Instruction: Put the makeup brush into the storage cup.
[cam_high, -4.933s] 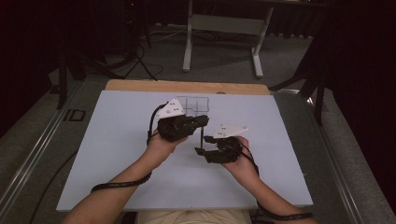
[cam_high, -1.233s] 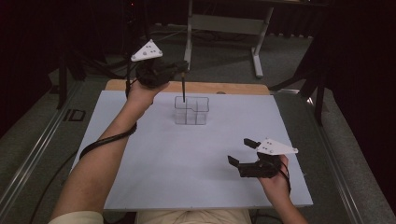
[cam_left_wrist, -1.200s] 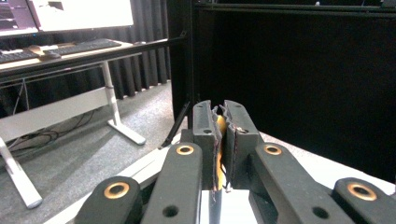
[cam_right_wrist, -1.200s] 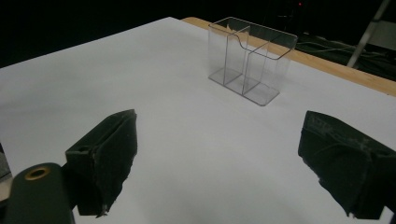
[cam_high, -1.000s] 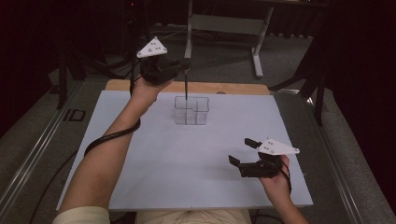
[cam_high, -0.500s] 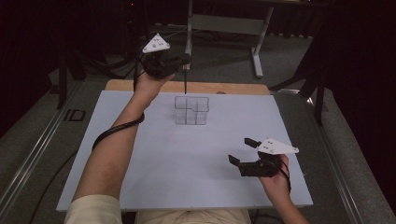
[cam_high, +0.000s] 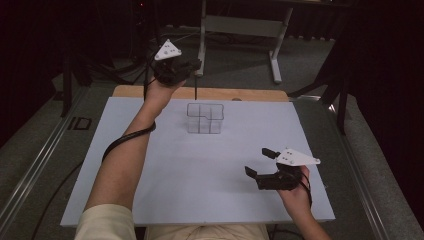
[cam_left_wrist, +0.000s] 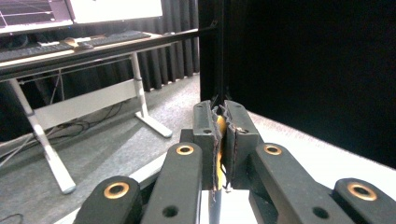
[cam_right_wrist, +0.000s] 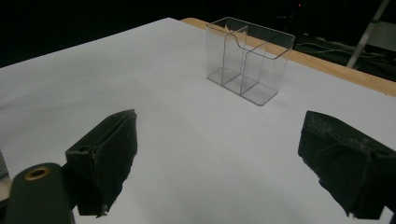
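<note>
A clear plastic holder (cam_high: 205, 118) with several compartments stands at the back middle of the white board (cam_high: 150, 165). My left gripper (cam_high: 195, 64) is held high behind the holder, shut on a thin dark rod (cam_high: 195, 90) that hangs straight down, its tip just above the holder's back rim. In the left gripper view, the left gripper (cam_left_wrist: 222, 112) has its jaws pressed together on the rod, with a yellow bit (cam_left_wrist: 220, 127) between them. My right gripper (cam_high: 260, 161) rests low at the front right, open and holding nothing. In the right gripper view, the right gripper (cam_right_wrist: 224, 163) faces the holder (cam_right_wrist: 250, 60).
A wooden strip (cam_high: 240, 94) runs along the board's far edge. Beyond it, on grey carpet, stands a desk frame with white legs (cam_high: 274, 60). A cable (cam_high: 125, 142) trails from the left gripper along the forearm. Dark curtains surround the area.
From close together at mid-table, the grippers have parted. Over the last second the left gripper has risen slightly and moved right with the rod. The right gripper has stayed put.
</note>
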